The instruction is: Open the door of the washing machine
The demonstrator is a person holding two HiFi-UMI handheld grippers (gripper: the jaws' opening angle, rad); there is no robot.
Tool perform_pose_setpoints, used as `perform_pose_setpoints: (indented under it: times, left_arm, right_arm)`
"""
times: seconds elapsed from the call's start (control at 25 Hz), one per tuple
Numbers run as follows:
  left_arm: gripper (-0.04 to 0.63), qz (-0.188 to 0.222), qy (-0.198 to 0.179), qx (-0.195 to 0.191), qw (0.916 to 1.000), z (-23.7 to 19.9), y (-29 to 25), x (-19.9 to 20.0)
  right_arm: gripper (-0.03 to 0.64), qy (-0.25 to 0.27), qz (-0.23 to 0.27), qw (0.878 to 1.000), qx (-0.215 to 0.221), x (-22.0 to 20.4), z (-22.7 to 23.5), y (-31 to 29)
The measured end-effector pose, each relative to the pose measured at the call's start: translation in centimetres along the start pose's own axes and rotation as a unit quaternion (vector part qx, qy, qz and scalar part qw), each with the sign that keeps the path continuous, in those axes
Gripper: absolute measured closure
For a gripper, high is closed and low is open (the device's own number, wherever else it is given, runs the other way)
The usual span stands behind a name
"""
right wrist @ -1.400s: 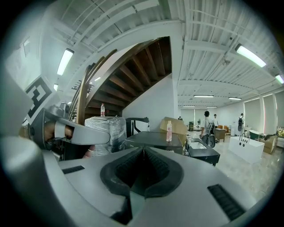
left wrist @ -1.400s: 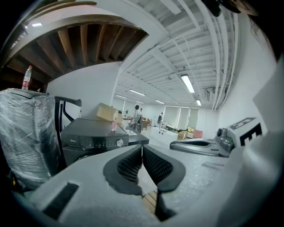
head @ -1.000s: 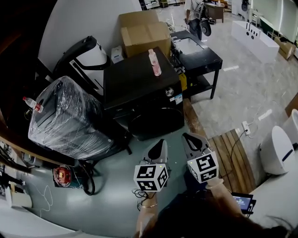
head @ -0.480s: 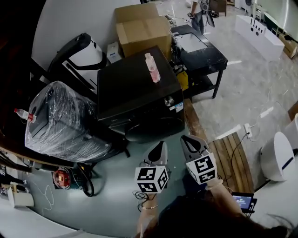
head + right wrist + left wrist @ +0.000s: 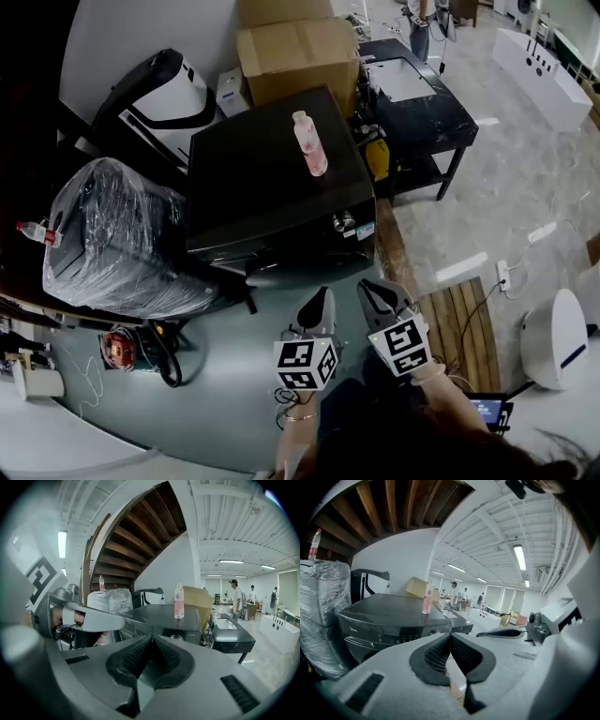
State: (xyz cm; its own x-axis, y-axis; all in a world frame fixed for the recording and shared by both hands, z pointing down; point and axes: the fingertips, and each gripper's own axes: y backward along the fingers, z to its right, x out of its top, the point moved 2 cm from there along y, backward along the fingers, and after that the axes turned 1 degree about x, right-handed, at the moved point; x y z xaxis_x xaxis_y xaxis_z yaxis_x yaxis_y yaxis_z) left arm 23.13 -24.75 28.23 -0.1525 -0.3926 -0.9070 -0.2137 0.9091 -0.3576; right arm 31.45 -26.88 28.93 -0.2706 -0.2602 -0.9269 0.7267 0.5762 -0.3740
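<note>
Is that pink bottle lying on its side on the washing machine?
No, the pink bottle stands upright on top of the washing machine.
</note>
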Motion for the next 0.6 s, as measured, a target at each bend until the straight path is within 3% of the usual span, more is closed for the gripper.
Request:
perform_pose_setpoints:
  times: [0.6]
  left_arm:
    - [0.580,-0.025,0.026,0.018,0.9992,-3.1,-6.5,-3.0]
  right_arm:
    - [0.589,0.034,-0.068,0.996,0.040,-5.3,3.8,-6.9]
